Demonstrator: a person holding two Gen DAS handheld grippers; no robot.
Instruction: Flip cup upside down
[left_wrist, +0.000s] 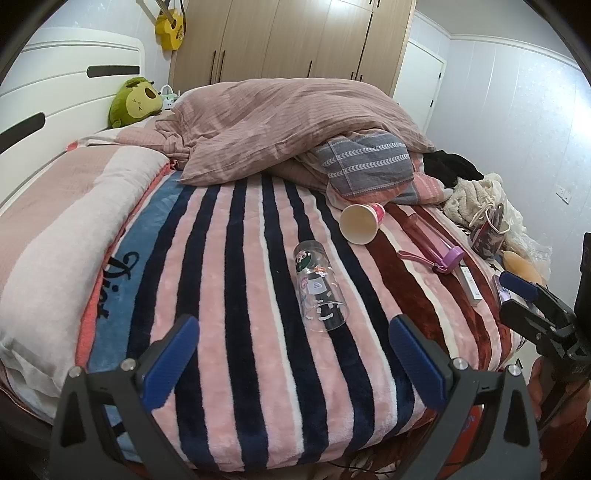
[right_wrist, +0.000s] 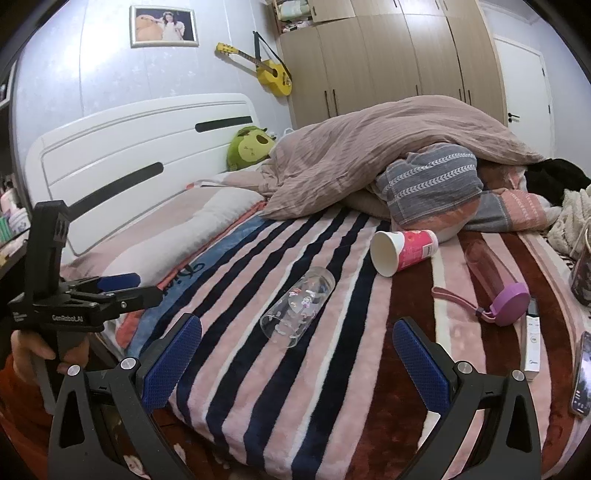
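Here, glass cup (left_wrist: 320, 283) on its side, striped blanket (left_wrist: 229, 295), jaws apart

Both fisheye views look from the near edge of the bed (left_wrist: 258, 332) toward the wardrobe (right_wrist: 388, 55), low over its striped blanket (right_wrist: 332, 369). The left view sits leftward, the right view rightward. Both share the mid-blanket glass cup (left_wrist: 319, 286) and paper cup (right_wrist: 402, 251).

1. "GenRobot.AI" is printed in white on the black body of the left gripper (right_wrist: 110, 286), seen left of the right gripper's fingers.
2. A dark script word, apparently "Dior", is woven into the blue band of the blanket (left_wrist: 122, 273), ahead and left of the left gripper's fingers.
3. Print on the paper cup (right_wrist: 404, 251) and the white box (right_wrist: 531, 341) is too small to be read.
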